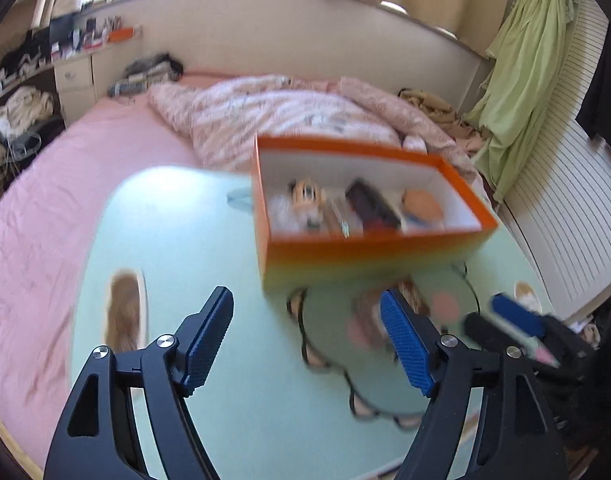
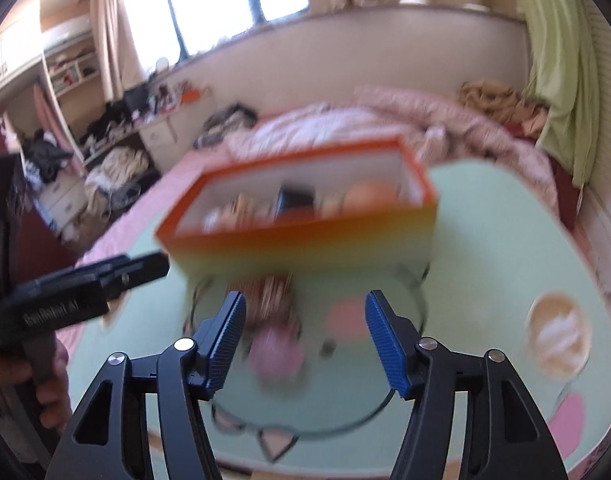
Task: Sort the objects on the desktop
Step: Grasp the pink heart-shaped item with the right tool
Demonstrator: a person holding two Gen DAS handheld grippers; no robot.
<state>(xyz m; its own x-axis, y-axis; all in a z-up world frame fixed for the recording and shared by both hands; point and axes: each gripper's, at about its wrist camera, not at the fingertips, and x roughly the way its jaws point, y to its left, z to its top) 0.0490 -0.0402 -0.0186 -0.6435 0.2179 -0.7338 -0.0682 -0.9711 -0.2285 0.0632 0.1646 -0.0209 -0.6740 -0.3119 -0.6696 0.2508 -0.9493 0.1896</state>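
Observation:
An orange box (image 1: 365, 256) stands on the pale green table (image 1: 233, 400); it also shows in the right wrist view (image 2: 305, 240). Inside lie several small items: a white-and-orange toy (image 1: 305, 204), a dark case (image 1: 371, 206) and an orange round thing (image 1: 421, 206). In front of the box a blurred brown and pink object (image 2: 275, 328) lies on the table. My left gripper (image 1: 305, 340) is open and empty, short of the box. My right gripper (image 2: 305, 344) is open and empty, just above the pink object. Both views are motion-blurred.
A brown printed patch (image 1: 123, 312) marks the table at left, a round tan print (image 2: 559, 332) at right. A pink bed (image 1: 45, 220) with a rumpled quilt (image 1: 285, 116) lies behind the table. A green cloth (image 1: 533, 60) hangs at right. The right gripper shows in the left wrist view (image 1: 517, 316).

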